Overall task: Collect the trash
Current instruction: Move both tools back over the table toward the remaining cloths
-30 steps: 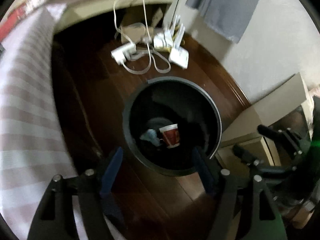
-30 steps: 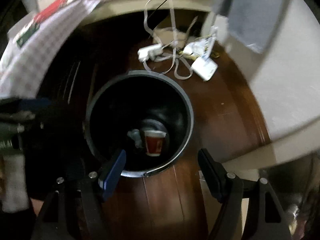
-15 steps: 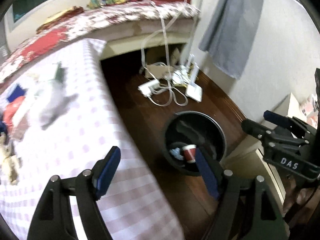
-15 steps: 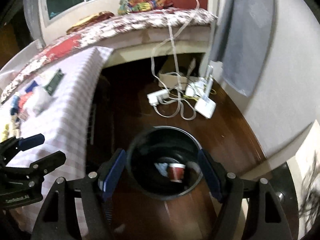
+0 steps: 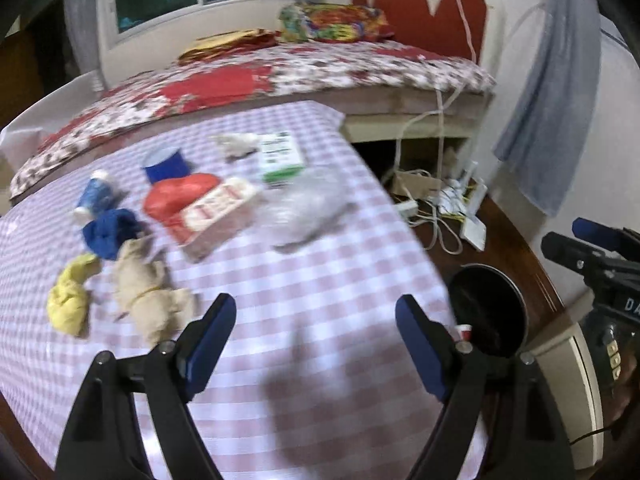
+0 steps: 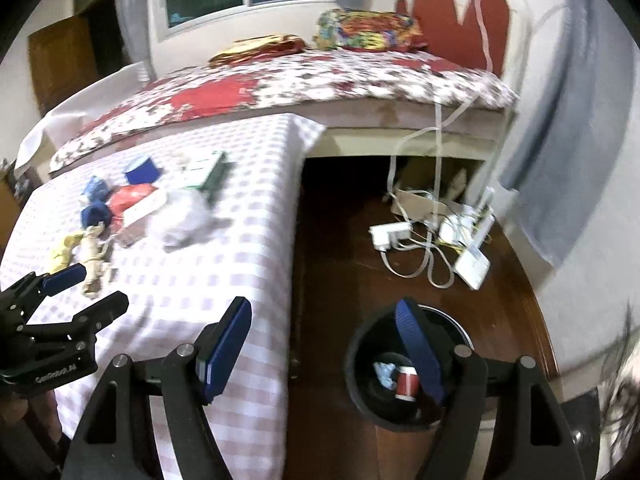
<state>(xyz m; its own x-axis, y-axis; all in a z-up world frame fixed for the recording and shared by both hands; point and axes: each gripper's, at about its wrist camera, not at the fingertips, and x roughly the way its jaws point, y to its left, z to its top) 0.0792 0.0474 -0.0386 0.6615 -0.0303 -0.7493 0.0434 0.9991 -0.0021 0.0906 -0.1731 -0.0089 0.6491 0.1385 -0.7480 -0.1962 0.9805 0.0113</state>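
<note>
Bedroom, checked tablecloth point(image 5: 320, 300). Left gripper point(image 5: 316, 320): jaws wide, empty, above cloth, aimed at litter for pickup. Right gripper point(image 6: 324, 340): wide, empty, over table edge. Trash: beige wad point(image 5: 146, 288), yellow wad point(image 5: 72, 296), carton point(image 5: 218, 210), clustered far-left. Black bin point(image 6: 404, 364) on floor alongside table, holding red cup point(image 6: 407, 383).

Left gripper point(image 5: 316, 318) at lower centre of its frame, blue-padded jaws spread wide, nothing between them. Right gripper point(image 6: 324, 320) likewise low and centred in its own view, jaws wide apart, nothing held.
</note>
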